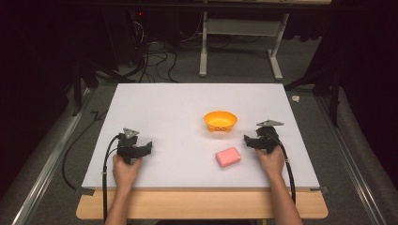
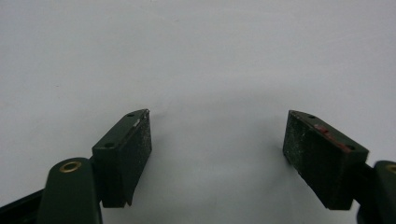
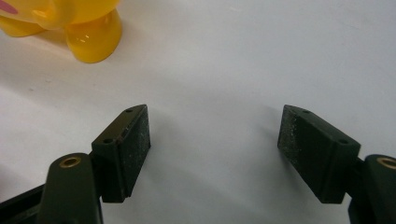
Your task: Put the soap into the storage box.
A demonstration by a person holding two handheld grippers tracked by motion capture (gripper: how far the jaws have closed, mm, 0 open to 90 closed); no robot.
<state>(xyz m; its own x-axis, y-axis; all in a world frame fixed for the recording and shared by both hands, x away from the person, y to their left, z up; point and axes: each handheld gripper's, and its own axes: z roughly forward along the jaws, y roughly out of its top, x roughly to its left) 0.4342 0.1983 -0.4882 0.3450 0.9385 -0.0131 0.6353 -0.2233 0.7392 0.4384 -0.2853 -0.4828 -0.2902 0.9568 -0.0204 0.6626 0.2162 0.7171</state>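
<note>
Dark floor and cables ring my white table (image 1: 187, 103). My left gripper (image 1: 149, 148) rests at its left side, jaws spread wide over bare surface, gripping nothing. Just left of my right gripper (image 1: 246, 139), slightly nearer me, lies the pink block (image 1: 228, 157); the yellow bowl (image 1: 220, 121) stands beyond, cut off in the right gripper view. Its jaws gape too, empty.

A white table (image 1: 187, 108) fronts tangled cables (image 1: 155, 58), perhaps a metal stand (image 1: 239, 47).
</note>
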